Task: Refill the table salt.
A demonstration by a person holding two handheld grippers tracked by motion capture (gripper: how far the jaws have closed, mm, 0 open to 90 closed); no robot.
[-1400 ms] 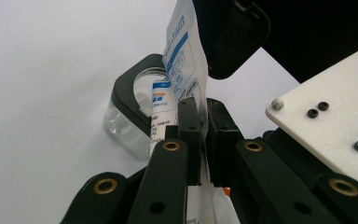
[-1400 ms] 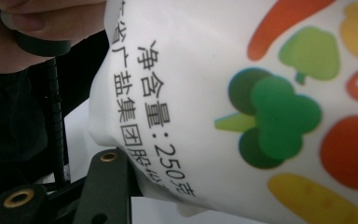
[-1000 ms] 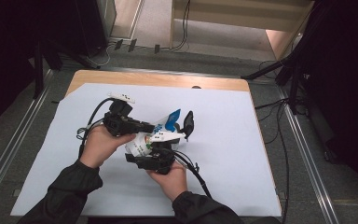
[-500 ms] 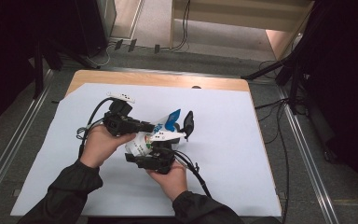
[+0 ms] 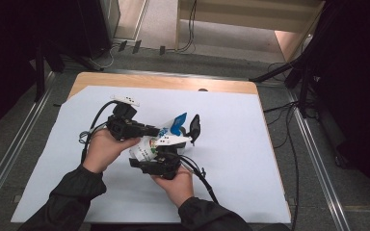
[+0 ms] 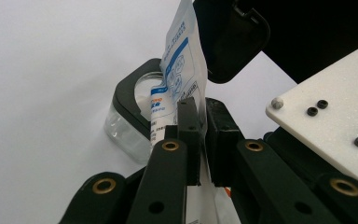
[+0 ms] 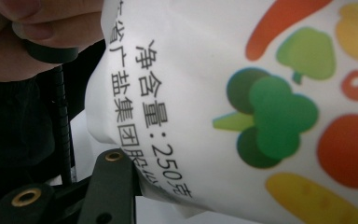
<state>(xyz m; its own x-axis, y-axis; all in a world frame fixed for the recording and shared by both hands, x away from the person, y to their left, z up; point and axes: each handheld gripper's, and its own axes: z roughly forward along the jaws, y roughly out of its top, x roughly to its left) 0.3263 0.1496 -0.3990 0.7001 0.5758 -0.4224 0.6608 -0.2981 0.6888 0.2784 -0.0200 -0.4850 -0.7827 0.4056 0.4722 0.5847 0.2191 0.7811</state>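
Right, both tongs on one salt bag over an open jar, and a spill is the worry.
High view first: my left tongs (image 5: 160, 131) and right tongs (image 5: 173, 144) hold the bag (image 5: 147, 147) between them above the blue sheet (image 5: 241, 159) on the table (image 5: 125, 81), close in front of me. Left gripper view: the jaws are nearly closed, pinching the bag's flat top edge (image 6: 182, 70), with a clear jar (image 6: 130, 116) and its flipped-up black lid (image 6: 233, 37) just beyond; if that thin film slips out, I reckon the bag sags and misses the mouth. Right gripper view: jaws about half open, clasping the full printed belly (image 7: 242, 107), beside my left hand (image 7: 32, 37); squeeze harder and I could burst it.
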